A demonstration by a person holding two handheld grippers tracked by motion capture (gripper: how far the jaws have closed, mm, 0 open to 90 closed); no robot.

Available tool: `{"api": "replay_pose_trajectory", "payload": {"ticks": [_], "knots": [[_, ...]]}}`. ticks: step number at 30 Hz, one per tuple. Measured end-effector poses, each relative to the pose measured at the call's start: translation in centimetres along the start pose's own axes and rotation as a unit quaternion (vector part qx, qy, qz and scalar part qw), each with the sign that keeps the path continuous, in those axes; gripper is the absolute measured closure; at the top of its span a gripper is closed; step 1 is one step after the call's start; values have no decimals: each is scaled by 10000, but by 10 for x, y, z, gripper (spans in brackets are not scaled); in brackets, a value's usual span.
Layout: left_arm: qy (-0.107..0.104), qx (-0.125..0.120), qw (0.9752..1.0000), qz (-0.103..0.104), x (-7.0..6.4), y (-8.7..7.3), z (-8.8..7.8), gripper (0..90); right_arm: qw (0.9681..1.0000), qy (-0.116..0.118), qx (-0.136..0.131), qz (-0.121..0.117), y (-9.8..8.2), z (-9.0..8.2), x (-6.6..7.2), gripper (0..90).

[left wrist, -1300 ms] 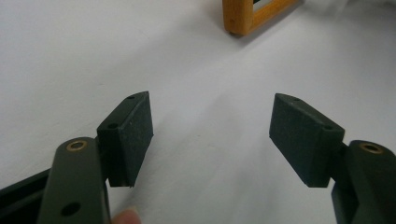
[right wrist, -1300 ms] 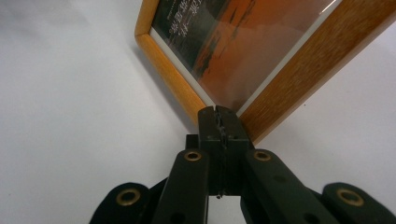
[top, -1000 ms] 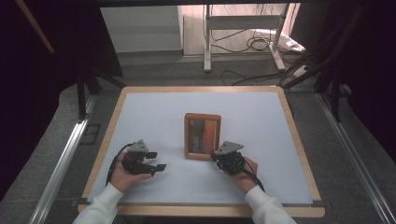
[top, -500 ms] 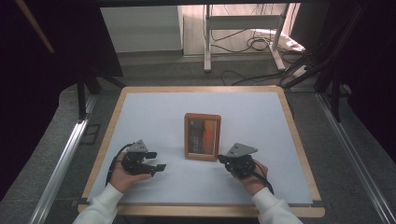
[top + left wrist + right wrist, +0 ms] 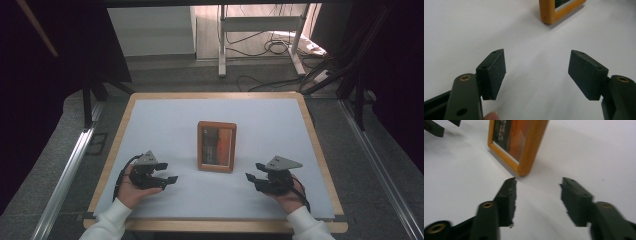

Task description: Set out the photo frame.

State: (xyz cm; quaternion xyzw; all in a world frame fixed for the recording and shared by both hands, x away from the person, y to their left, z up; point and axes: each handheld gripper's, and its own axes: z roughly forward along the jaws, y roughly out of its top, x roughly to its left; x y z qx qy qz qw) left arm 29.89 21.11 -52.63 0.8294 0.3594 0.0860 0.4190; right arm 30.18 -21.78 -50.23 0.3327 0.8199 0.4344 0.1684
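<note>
The wooden picture frame [image 5: 216, 146] lay flat mid-table w/ the left gripper [image 5: 167, 173] and right gripper [image 5: 251, 178] flanking its near corners, both spread & empty, right jaws just opened, probably set to approach it from both sides.

An orange-brown wooden frame [image 5: 216, 146] (its picture dark and orange) lies on a white table [image 5: 165, 120].
</note>
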Motion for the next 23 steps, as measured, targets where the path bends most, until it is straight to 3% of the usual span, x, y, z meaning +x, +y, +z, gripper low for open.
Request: {"api": "replay_pose_trajectory", "payload": {"ticks": [9,13,18,23], "knots": [[155,-63,9998,-72,-4,-1,2,299,9987,-344,-19,380,-29,-30,-23,314],[204,-100,9997,-60,-6,-1,4,299,9987,-348,-21,372,-29,-27,-25,291],[265,-118,9996,-14,-8,-1,4,299,9994,-293,44,201,-27,-21,-21,273],[298,-168,9994,-58,-5,-1,3,299,9991,-347,-22,240,-27,-23,-24,247]]}}
